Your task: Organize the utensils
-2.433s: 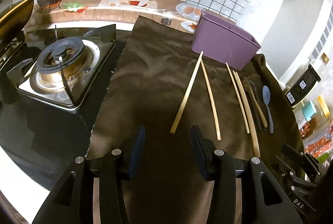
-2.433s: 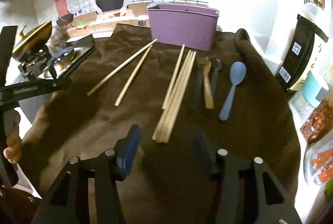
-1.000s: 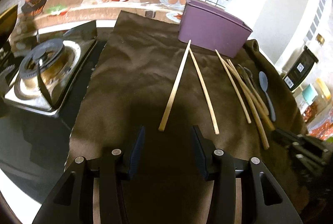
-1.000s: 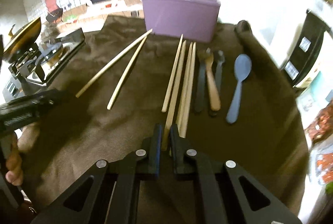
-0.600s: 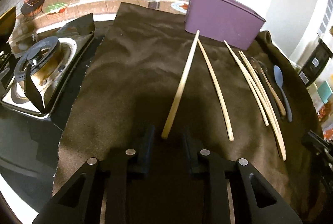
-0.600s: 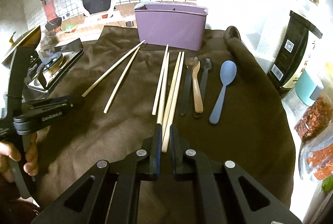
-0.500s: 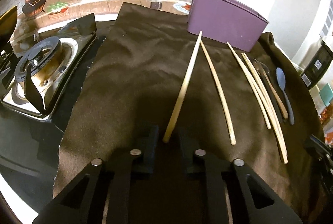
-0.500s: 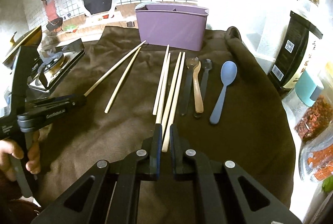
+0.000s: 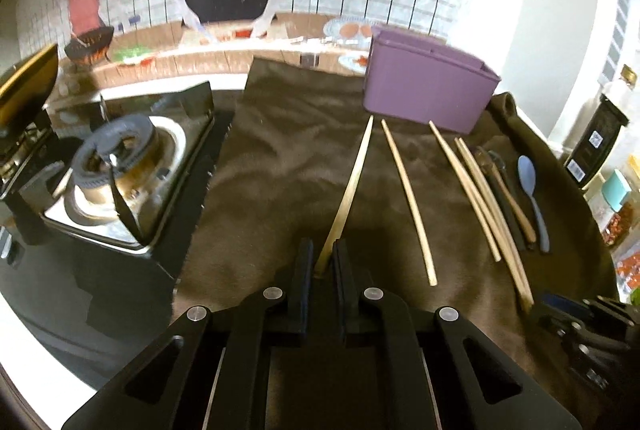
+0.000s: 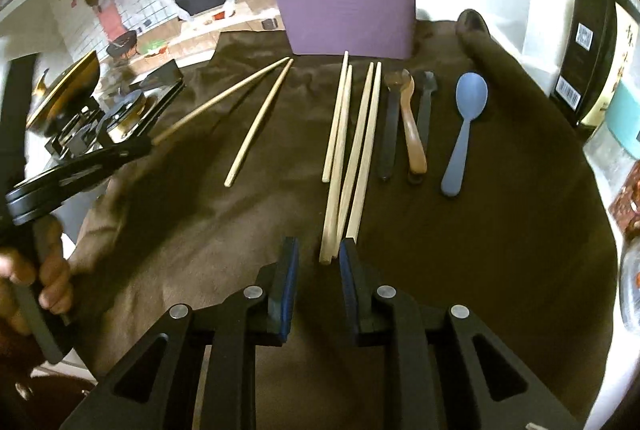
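My left gripper [image 9: 321, 262] is shut on the near end of a long bamboo chopstick [image 9: 352, 182]; it also shows in the right wrist view [image 10: 224, 98], lifted at the near end. A second loose chopstick [image 9: 406, 198] lies beside it. My right gripper [image 10: 316, 262] is open, its jaws just behind the near ends of a bundle of several chopsticks [image 10: 352, 154] that lie on the brown cloth [image 10: 500, 230]. A purple utensil holder [image 10: 352, 16] stands at the far edge.
A dark spoon [image 10: 390, 126], a wooden spoon [image 10: 414, 134], a dark fork [image 10: 424, 110] and a blue spoon [image 10: 464, 126] lie to the right of the bundle. A gas stove [image 9: 116, 166] is left of the cloth. Jars and a black box [image 10: 588, 62] stand at the right.
My left gripper has closed on the end of the left chopstick and raised it. My right gripper, shut on the bundle's ends before, has opened and backed off.
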`<state>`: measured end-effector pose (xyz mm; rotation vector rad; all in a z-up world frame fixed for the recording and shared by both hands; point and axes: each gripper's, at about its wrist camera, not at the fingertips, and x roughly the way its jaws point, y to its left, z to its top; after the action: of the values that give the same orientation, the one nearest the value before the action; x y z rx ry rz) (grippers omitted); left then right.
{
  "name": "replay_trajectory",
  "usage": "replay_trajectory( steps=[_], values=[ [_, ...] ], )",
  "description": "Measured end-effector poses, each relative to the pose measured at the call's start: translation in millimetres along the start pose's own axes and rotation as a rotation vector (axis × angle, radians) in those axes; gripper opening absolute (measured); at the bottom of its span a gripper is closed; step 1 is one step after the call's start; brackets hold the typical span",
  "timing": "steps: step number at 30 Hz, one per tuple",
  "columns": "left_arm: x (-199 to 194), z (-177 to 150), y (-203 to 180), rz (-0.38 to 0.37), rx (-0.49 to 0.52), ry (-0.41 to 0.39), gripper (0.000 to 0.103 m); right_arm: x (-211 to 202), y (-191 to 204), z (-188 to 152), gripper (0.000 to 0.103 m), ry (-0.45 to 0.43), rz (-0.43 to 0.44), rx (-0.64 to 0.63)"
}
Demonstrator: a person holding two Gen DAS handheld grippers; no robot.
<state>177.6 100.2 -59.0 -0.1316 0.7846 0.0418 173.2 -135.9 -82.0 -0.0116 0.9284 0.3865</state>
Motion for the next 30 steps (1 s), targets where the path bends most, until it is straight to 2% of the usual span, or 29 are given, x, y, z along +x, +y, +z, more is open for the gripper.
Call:
replay_trajectory(
  steps=[6,7,8,9,12,18,22,24,26,28,30],
  values=[
    [-19.2,4.5,0.0,0.014,0.028,-0.047,0.009,17.6,14.0,1.5,0.019,0.023,-0.100,-0.091],
    [-22.0,5.3,0.1,0.016,0.030,-0.055,0.009,17.4,16.9,1.5,0.017,0.013,-0.124,-0.113],
    [-24.5,6.9,0.3,0.015,0.031,-0.062,0.009,16.1,18.9,2.5,0.010,0.010,-0.133,-0.128],
    [-26.8,8.6,0.6,0.014,0.032,-0.070,0.009,14.2,19.2,3.1,0.005,0.006,-0.129,-0.135],
    [-27.5,11.2,1.3,0.007,0.036,-0.076,0.009,1.7,21.6,8.4,0.004,-0.029,-0.136,-0.160],
    [-12.8,0.6,13.7,-0.057,-0.030,-0.004,0.011,-22.8,16.0,20.3,0.003,-0.077,-0.107,-0.142],
    [-2.5,-7.6,21.0,-0.067,-0.086,0.046,0.011,-19.8,7.6,12.0,0.009,-0.032,-0.058,-0.136],
    [0.5,-9.9,19.7,-0.066,-0.090,0.057,0.012,-14.7,9.3,4.5,0.030,-0.021,-0.060,-0.142],
    [2.1,-11.7,17.1,-0.065,-0.078,0.061,0.012,-10.1,12.3,-0.3,0.037,-0.019,-0.051,-0.139],
    [3.6,-13.2,15.5,-0.069,-0.070,0.068,0.012,-2.9,13.1,-0.7,0.035,-0.008,-0.024,-0.124],
    [4.5,-13.5,15.7,-0.076,-0.067,0.074,0.012,4.9,10.5,0.8,0.022,0.012,0.023,-0.093]
  ],
)
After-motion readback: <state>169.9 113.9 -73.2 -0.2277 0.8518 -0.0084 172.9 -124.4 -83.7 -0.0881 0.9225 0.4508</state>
